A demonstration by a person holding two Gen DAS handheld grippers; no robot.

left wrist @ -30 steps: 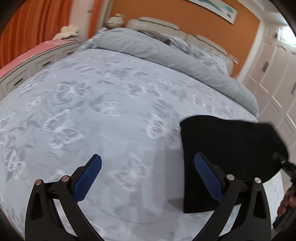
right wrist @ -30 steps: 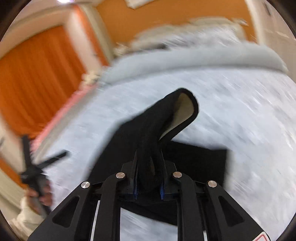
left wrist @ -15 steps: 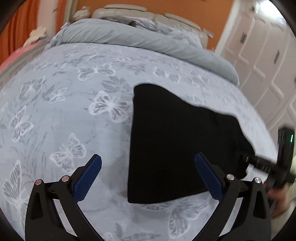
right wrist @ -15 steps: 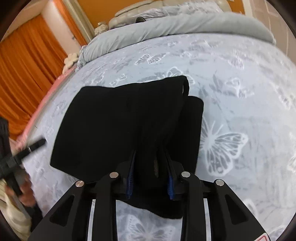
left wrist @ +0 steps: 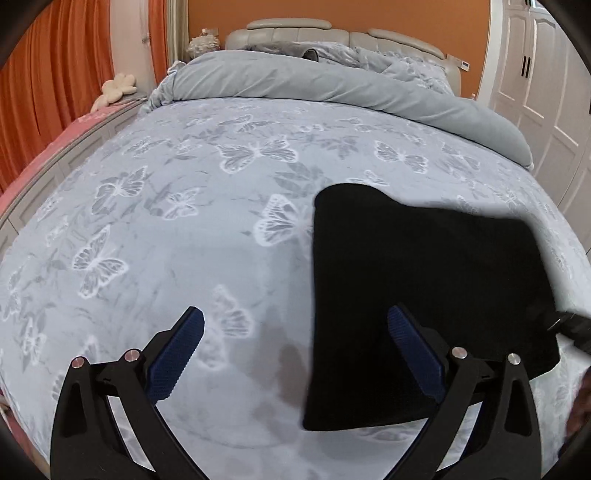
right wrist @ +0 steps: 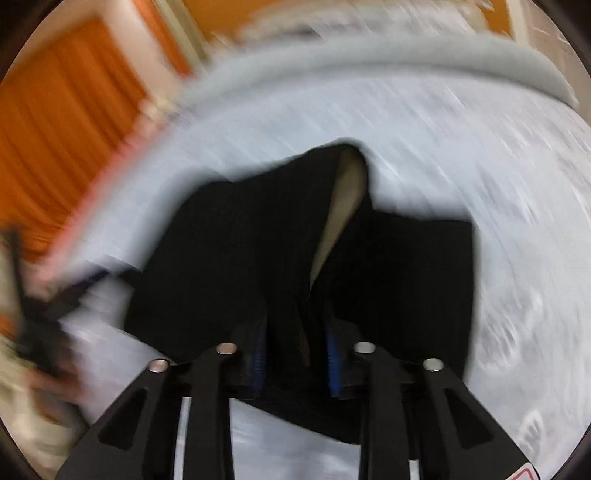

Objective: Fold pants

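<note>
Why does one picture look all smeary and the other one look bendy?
Right wrist view: the camera is moving fast, so the bed cover and black pants streak and smear. Left wrist view: sharp, but the fisheye lens bulges the bed into a dome; only the pants' right edge is fuzzy.

A bed (left wrist: pixel 155 236) is seen, covered by a pale blue-grey sheet printed with white and grey butterflies. A plain grey duvet (left wrist: pixel 332 88) is bunched in a long roll across the far end of the bed, just in front of the padded headboard (left wrist: pixel 295 29). Black folded pants (left wrist: pixel 417 295) are laid flat on the sheet, well short of the duvet and toward the side of the bed nearer the white wardrobe doors. In the blurred right wrist view, the pants (right wrist: pixel 229 266) are shown with one fold raised off the sheet, a pale lining exposed.
</note>
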